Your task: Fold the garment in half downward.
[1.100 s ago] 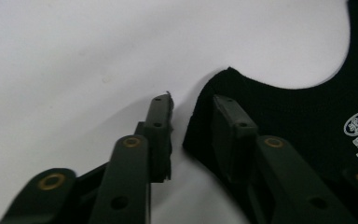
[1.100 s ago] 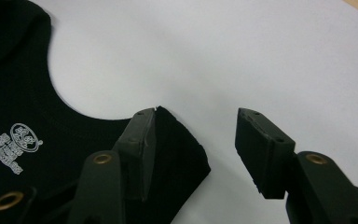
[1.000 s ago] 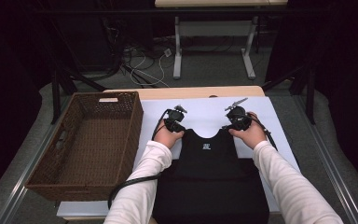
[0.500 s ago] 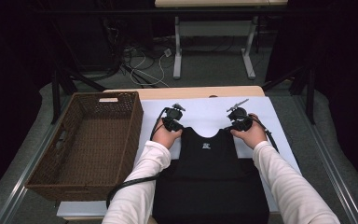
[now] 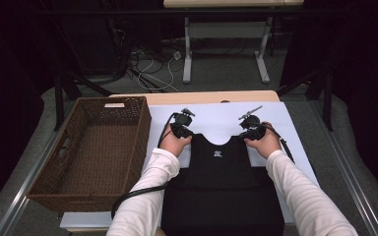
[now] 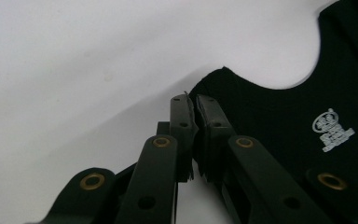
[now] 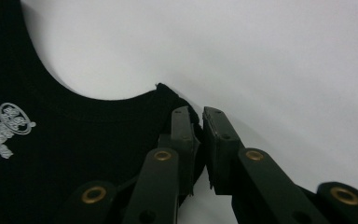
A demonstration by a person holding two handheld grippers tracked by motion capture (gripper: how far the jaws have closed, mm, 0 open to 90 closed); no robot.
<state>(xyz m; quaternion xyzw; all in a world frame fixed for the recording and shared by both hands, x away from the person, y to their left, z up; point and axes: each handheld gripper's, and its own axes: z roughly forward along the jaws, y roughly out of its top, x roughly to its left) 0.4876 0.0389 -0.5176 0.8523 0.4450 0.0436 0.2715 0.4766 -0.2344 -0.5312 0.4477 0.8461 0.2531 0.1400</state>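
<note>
Both pairs of jaws had just been closing, and little else had shifted since the earlier frames: the hands sat where they had been, at the two shoulder straps of the black tank top (image 5: 221, 182). That garment lay flat on the white sheet (image 5: 216, 115) covering the table, beside the wicker basket (image 5: 91, 152), neckline away from the person. With the straps now pinched, the top looked ready to be lifted or folded.

Forearms reached forward from the near edge, wrists low and angled inward. The left gripper (image 6: 194, 109) was clenched on the left strap, a sliver of black fabric showing between its pads. The right gripper (image 7: 196, 122) was likewise clamped on the right strap's edge, fabric bunched against its pads.
</note>
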